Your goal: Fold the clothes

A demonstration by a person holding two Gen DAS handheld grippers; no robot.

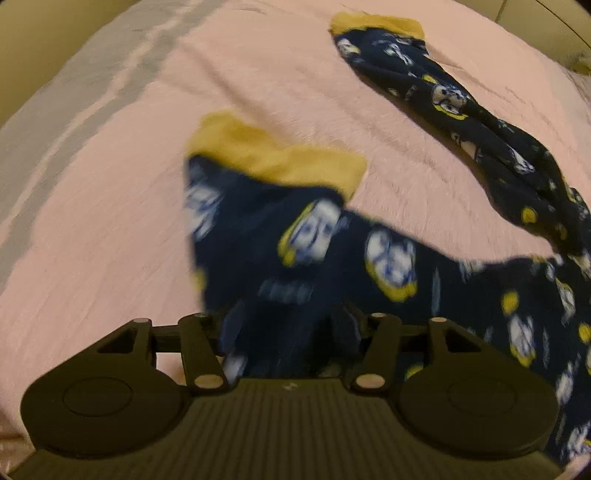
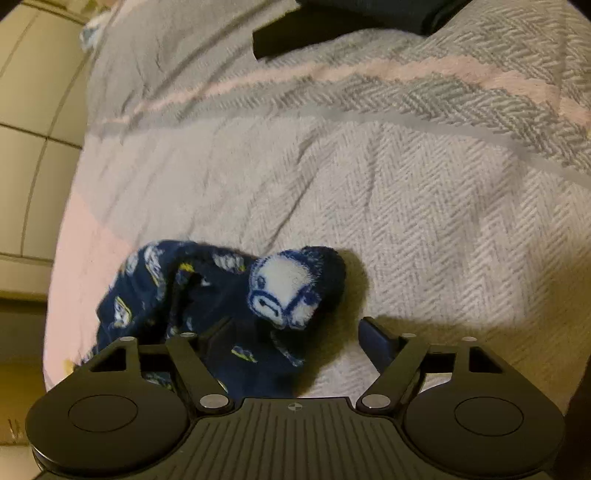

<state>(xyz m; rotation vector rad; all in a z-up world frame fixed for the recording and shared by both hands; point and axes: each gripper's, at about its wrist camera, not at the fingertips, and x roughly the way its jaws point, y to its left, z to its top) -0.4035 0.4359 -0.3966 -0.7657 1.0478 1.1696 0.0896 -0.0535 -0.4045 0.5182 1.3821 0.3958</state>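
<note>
Navy fleece pyjama trousers with white-and-yellow prints and yellow cuffs lie on a pink bedspread. In the left wrist view one leg (image 1: 295,240) runs from my left gripper (image 1: 288,325) up to its yellow cuff (image 1: 273,155). The other leg (image 1: 461,110) lies twisted at the upper right. My left gripper is shut on the near leg's fabric. In the right wrist view a bunched part of the trousers (image 2: 221,306) lies between the fingers of my right gripper (image 2: 295,332), which is open. Its left finger is partly hidden by fabric.
The bed has a pink sheet (image 1: 110,221) and a grey herringbone blanket (image 2: 406,221) with a pink stripe. A dark folded item (image 2: 351,26) lies at the blanket's far edge. Cream cupboard panels (image 2: 29,129) stand to the left of the bed.
</note>
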